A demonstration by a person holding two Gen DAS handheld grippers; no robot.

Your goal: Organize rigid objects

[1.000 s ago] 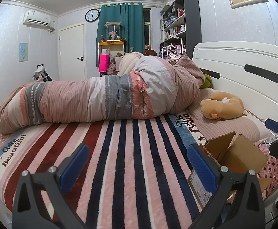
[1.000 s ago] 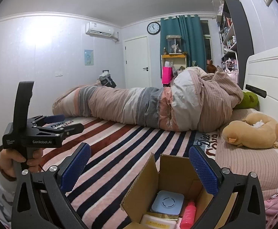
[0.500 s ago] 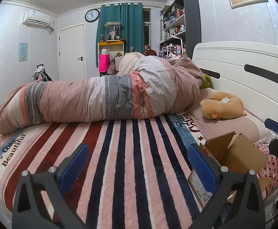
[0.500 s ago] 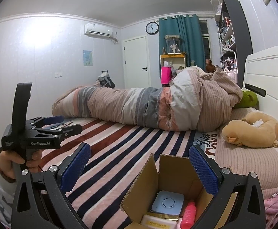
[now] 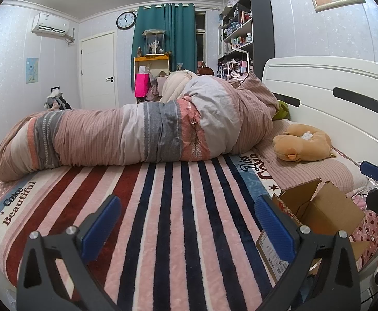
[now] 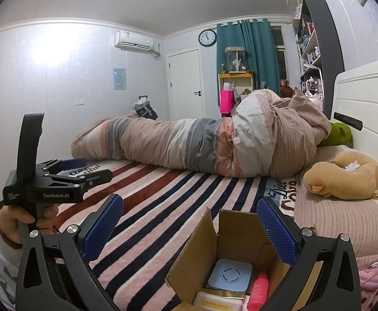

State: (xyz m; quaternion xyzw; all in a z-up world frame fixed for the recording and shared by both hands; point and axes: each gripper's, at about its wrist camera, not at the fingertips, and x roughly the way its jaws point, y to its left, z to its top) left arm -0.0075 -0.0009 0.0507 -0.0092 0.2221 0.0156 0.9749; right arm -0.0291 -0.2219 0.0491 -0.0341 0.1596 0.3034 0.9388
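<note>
Here, one open cardboard box (image 6: 236, 256) at the lower centre of the right wrist view, flaps raised, set on the striped blanket (image 6: 163, 220) near the bed's near edge; in the left wrist view the same box (image 5: 318, 207) sits at lower right. Contents visible from above: a pale blue square case (image 6: 230, 276) toward the back, a pink bottle (image 6: 258, 290) at its right, a cream packet with yellow print (image 6: 217, 304) at the front edge. Right gripper (image 6: 190, 228): jaws spread wide, grasping nothing, blue pads (image 6: 277, 235) flanking the box opening from above. Left gripper (image 5: 187, 226): jaws likewise released and empty, over bare blanket (image 5: 163, 220) at lower centre; also seen at left of the right wrist view (image 6: 82, 171), held in a hand (image 6: 28, 220). Open room: a broad stripe-covered stretch from the box leftward to the bed's left edge. Bounds: rolled duvet (image 5: 137, 132) across mid-frame, plush toy (image 5: 302, 145) on a pink pillow (image 5: 305, 171) at right, white headboard (image 5: 331, 90) behind.
</note>
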